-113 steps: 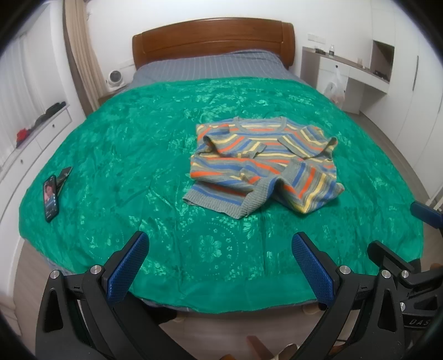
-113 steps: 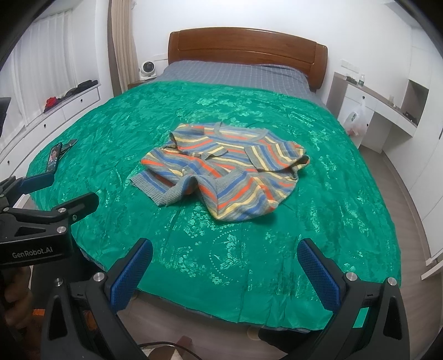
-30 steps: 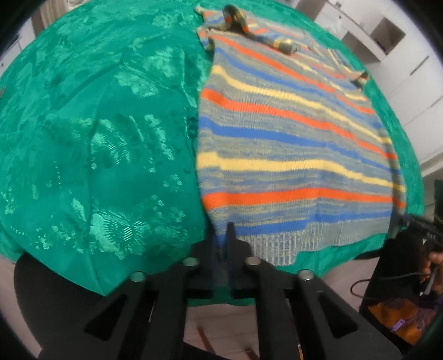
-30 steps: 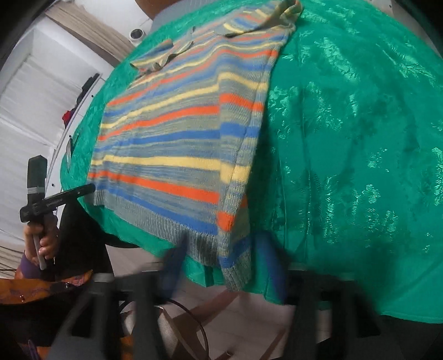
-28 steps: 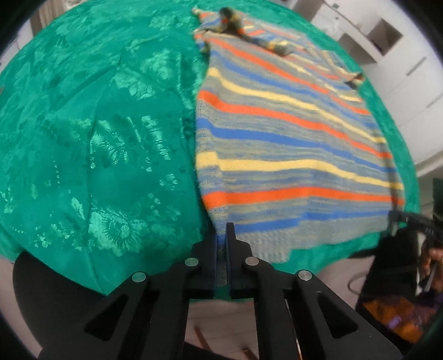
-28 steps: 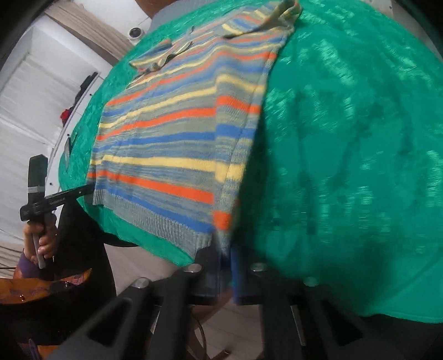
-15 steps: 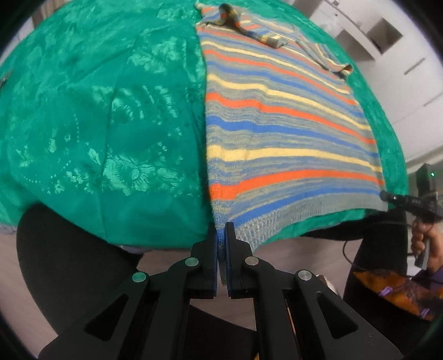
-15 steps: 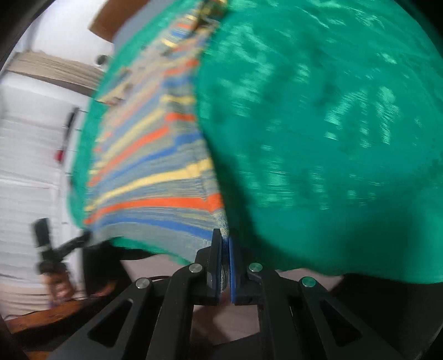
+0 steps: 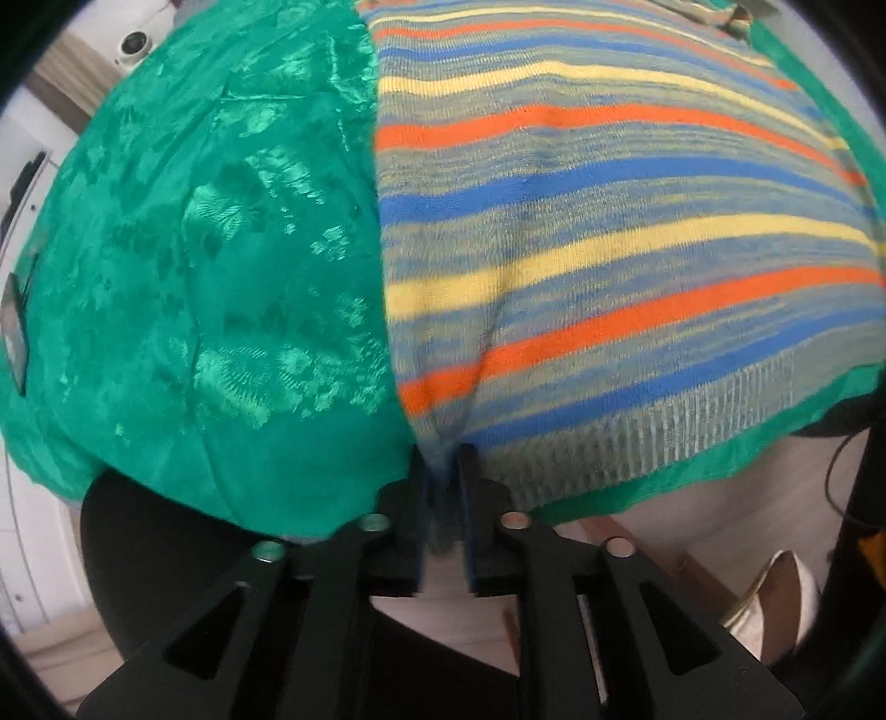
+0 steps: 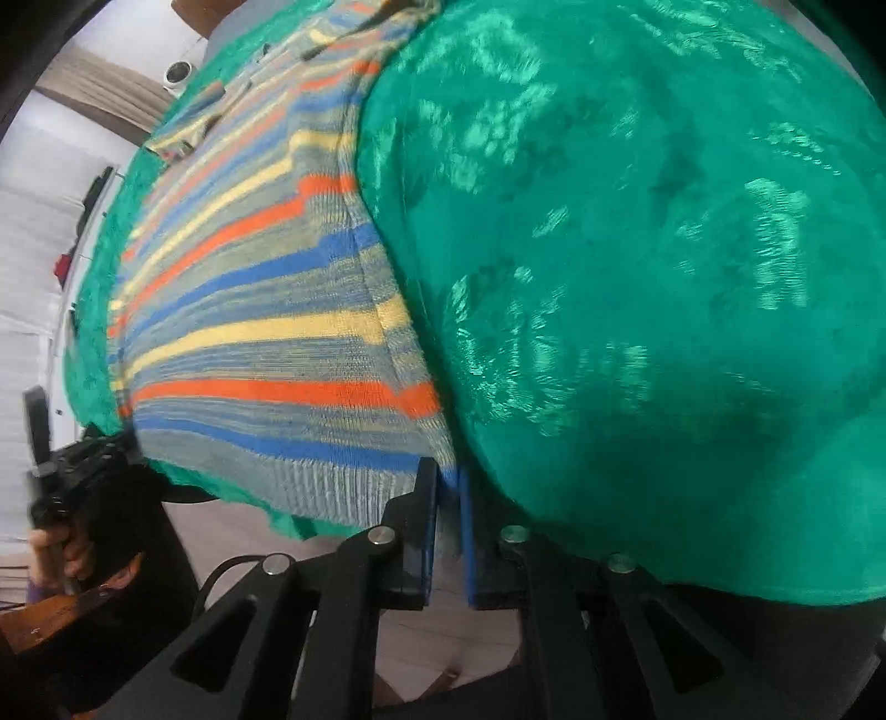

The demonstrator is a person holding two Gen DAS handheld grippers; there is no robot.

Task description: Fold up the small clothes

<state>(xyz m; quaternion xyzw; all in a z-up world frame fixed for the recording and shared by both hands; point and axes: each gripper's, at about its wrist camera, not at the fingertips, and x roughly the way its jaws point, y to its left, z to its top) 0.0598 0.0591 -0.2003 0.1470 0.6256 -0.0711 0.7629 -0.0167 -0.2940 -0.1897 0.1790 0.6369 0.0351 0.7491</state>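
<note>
A knitted sweater with orange, blue and yellow stripes lies flat on the green bedspread, its ribbed hem at the foot edge of the bed. My left gripper points down at the hem's left corner. Its jaws are opening, and the corner hangs loosely in the narrow gap. In the right wrist view the sweater stretches away to the left. My right gripper is at the hem's right corner with its jaws opening too, a blue tip of fabric between them. A hand holds the left gripper at the far hem corner.
The bedspread drapes over the bed's foot edge, with wooden floor below. A white round camera stands by the headboard. A phone lies at the bed's left edge. A pale shoe sits on the floor at right.
Both grippers, earlier shut on the hem corners, have drawn the sweater flat toward the bed's foot edge and tipped downward. Their jaws now stand slightly apart.
</note>
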